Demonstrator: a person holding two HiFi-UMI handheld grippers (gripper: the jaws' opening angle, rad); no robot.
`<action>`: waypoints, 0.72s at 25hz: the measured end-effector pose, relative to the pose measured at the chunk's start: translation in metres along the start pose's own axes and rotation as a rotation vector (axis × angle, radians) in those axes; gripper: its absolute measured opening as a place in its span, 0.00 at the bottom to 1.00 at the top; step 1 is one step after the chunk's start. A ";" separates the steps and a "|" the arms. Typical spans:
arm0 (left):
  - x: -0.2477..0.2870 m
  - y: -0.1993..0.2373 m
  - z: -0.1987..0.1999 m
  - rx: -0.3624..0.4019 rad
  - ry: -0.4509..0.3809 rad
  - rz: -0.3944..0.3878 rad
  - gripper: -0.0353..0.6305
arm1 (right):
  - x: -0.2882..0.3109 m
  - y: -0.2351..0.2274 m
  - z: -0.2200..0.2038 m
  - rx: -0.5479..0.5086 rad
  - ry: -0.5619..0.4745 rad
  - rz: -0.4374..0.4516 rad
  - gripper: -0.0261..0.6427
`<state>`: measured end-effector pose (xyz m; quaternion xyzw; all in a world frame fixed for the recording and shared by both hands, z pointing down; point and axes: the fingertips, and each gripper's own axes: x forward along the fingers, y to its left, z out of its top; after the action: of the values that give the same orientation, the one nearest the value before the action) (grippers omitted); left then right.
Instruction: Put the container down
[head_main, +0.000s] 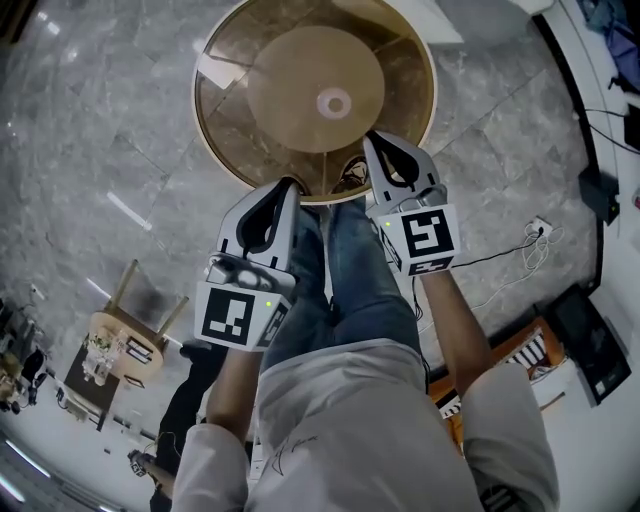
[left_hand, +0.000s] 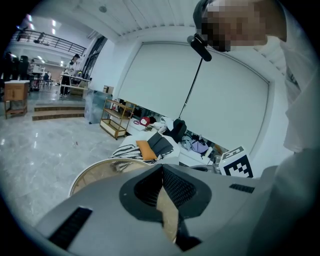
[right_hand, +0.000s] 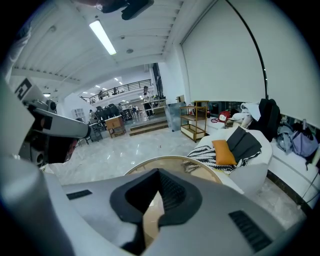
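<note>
A round glass-topped table (head_main: 215, 150) with a gold rim and a tan disc-shaped base stands on the grey marble floor, just ahead of me. My left gripper (head_main: 288, 186) hovers over the table's near edge, its jaws closed together with nothing in them. My right gripper (head_main: 372, 138) hangs beside it, a little farther over the glass, also shut and empty. In the left gripper view the left gripper (left_hand: 162, 167) meets tip to tip above the table's rim (left_hand: 95, 172). The right gripper view shows the right gripper (right_hand: 159, 172) the same way over the table's rim (right_hand: 165, 161). No container shows in any view.
My legs in jeans (head_main: 345, 290) are below the grippers. A wooden chair (head_main: 130, 325) stands at the lower left. Cables and a power strip (head_main: 535, 235) lie on the floor to the right. Beyond the table is a white sofa (right_hand: 250, 160) with an orange cushion (right_hand: 223, 152).
</note>
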<state>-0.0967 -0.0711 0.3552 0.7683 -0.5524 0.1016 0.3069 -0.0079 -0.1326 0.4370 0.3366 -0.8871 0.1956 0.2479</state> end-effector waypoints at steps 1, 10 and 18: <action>-0.001 -0.001 0.002 0.000 -0.001 -0.001 0.08 | -0.003 0.000 0.002 -0.003 0.001 0.000 0.06; -0.010 -0.013 0.024 0.012 -0.020 -0.010 0.08 | -0.023 0.011 0.027 -0.017 -0.001 0.024 0.06; -0.019 -0.015 0.038 0.013 -0.030 -0.015 0.08 | -0.038 0.021 0.046 -0.033 -0.004 0.048 0.06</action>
<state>-0.0969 -0.0753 0.3097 0.7760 -0.5504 0.0914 0.2942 -0.0115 -0.1225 0.3744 0.3113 -0.8986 0.1862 0.2469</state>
